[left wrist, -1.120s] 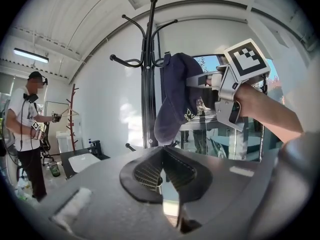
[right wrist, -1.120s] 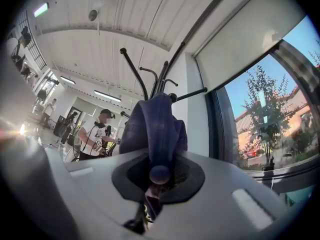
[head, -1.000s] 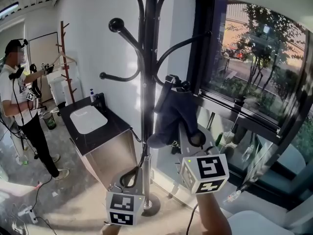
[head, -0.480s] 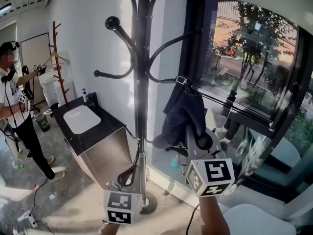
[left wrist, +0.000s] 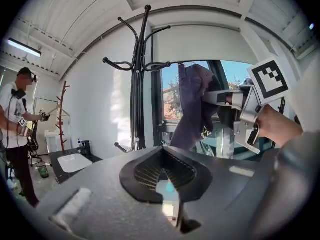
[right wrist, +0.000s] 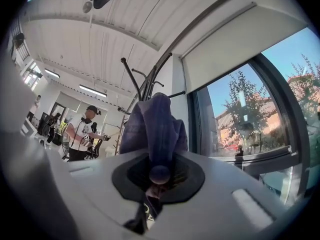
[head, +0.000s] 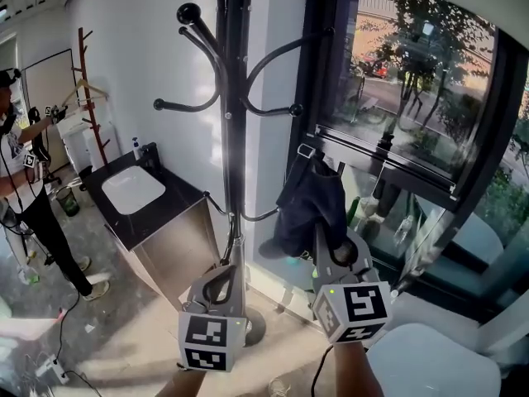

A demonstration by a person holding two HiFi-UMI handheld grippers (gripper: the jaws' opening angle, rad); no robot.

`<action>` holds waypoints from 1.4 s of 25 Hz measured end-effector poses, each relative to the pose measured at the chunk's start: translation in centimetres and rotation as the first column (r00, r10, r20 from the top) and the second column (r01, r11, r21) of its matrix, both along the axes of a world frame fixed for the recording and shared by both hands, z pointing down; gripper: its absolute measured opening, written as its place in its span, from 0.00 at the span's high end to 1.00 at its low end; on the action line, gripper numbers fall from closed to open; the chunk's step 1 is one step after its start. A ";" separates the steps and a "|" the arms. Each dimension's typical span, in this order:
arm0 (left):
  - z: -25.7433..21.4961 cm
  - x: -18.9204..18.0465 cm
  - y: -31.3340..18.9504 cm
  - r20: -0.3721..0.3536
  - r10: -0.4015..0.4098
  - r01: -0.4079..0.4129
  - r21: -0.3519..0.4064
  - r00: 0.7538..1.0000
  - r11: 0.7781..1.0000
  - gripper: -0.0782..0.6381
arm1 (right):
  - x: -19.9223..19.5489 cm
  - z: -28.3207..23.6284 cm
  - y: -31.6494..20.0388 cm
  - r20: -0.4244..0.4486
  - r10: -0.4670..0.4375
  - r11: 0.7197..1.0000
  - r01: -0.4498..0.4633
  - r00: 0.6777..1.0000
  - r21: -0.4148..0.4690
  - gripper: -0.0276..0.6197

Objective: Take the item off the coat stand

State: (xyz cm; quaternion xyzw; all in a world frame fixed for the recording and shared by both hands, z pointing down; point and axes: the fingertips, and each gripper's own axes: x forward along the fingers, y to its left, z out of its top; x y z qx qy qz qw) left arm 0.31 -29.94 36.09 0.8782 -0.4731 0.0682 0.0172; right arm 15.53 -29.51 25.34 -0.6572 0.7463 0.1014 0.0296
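Note:
A black coat stand [head: 234, 139] rises in the middle of the head view, its hooks bare. To its right a dark navy cap [head: 307, 205] hangs free of the stand, below the tip of the right-hand hook. My right gripper [head: 324, 242] is shut on the cap from underneath. In the right gripper view the cap [right wrist: 155, 126] drapes upward out of the right gripper [right wrist: 156, 176], with the stand [right wrist: 146, 81] behind it. My left gripper [head: 221, 286] is low by the pole, shut and holding nothing. The left gripper view shows the cap [left wrist: 192, 101] to the right of the stand [left wrist: 136, 94].
A black counter with a white sink [head: 132, 190] stands to the left of the stand. A person [head: 21, 172] and a wooden rack [head: 89, 89] are at the far left. A large window [head: 413, 98] fills the right; a white seat [head: 430, 362] is at the bottom right.
The cap has come off the stand's hook and moved down and to the right, still in my right gripper. The left gripper stays low by the pole.

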 end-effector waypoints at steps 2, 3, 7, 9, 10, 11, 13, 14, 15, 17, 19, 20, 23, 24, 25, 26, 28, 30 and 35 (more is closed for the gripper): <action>0.0 -0.1 0.3 -0.008 0.002 -0.002 0.001 1.000 1.000 0.89 | -0.6 0.9 0.6 0.008 -0.002 1.000 0.002 1.000 -0.012 0.94; -0.1 -0.2 0.4 -0.014 0.003 -0.003 0.003 1.000 1.000 0.89 | -1.0 1.4 0.9 0.010 -0.004 1.000 0.004 1.000 -0.019 0.94; 0.4 -0.1 1.3 -0.025 0.015 -0.015 0.001 1.000 1.000 0.89 | -2.4 3.5 2.0 0.029 -0.016 0.999 0.018 0.999 -0.046 0.94; 0.6 -0.2 1.6 -0.023 0.022 -0.022 -0.003 0.999 1.000 0.89 | -3.1 4.3 2.7 0.042 -0.016 0.998 0.018 0.999 -0.053 0.94; 0.7 -0.3 1.7 -0.020 0.025 -0.025 -0.004 0.999 1.000 0.89 | -3.4 4.8 3.0 0.048 -0.014 0.998 0.016 0.999 -0.057 0.94; 0.8 -0.5 1.8 -0.019 0.027 -0.027 -0.004 0.999 1.000 0.89 | -3.7 5.3 3.3 0.054 -0.011 0.998 0.015 0.998 -0.063 0.94; 0.9 -0.9 2.0 -0.019 0.030 -0.030 -0.001 0.999 1.000 0.89 | -4.2 6.3 3.8 0.062 -0.006 0.997 0.011 0.998 -0.079 0.94; 0.9 -1.1 2.2 -0.020 0.031 -0.031 0.001 0.999 1.000 0.89 | -4.5 6.8 4.0 0.065 -0.003 0.996 0.008 0.998 -0.088 0.94; 1.0 -1.4 2.3 -0.020 0.032 -0.032 0.001 0.999 0.999 0.89 | -4.9 7.4 4.2 0.067 0.001 0.995 0.006 0.998 -0.099 0.94; 1.3 -1.9 2.6 -0.017 0.036 -0.036 -0.002 0.999 0.999 0.89 | -5.6 8.2 4.6 0.067 0.006 0.994 0.002 0.998 -0.113 0.94; 1.6 -2.2 3.1 -0.013 0.044 -0.044 -0.006 0.999 0.999 0.88 | -6.3 8.7 5.0 0.064 0.008 0.993 0.000 0.998 -0.122 0.94; 1.6 -2.3 3.3 -0.012 0.048 -0.048 -0.007 0.999 0.999 0.89 | -6.6 8.9 5.2 0.063 0.008 0.992 0.000 0.998 -0.126 0.94; 1.9 -2.7 4.2 -0.013 0.063 -0.063 -0.010 0.998 0.998 0.88 | -7.6 9.8 5.9 0.062 0.009 0.990 0.000 0.998 -0.142 0.94; 2.0 -2.8 4.4 -0.015 0.068 -0.068 -0.013 0.998 0.998 0.89 | -8.0 10.1 6.1 0.062 0.010 0.990 -0.001 0.998 -0.144 0.94; 2.1 -2.9 4.6 -0.016 0.072 -0.072 -0.014 0.997 0.997 0.89 | -8.3 10.2 6.2 0.063 0.011 0.989 -0.002 0.998 -0.146 0.94; 2.1 -3.0 4.8 -0.017 0.075 -0.075 -0.015 0.997 0.997 0.88 | -8.6 10.4 6.4 0.063 0.011 0.989 -0.002 0.998 -0.149 0.94; 2.2 -3.1 5.2 -0.016 0.080 -0.080 -0.016 0.997 0.997 0.88 | -8.9 10.8 6.7 0.060 0.012 0.988 -0.003 0.998 -0.156 0.94; 2.5 -3.3 5.5 -0.014 0.082 -0.082 -0.016 0.997 0.996 0.88 | -9.1 11.3 7.0 0.057 0.017 0.987 -0.007 0.998 -0.160 0.94; 3.0 -4.1 5.8 -0.018 0.073 -0.073 -0.022 0.997 0.997 0.89 | -9.8 12.1 7.2 0.049 0.016 0.985 -0.007 0.999 -0.175 0.94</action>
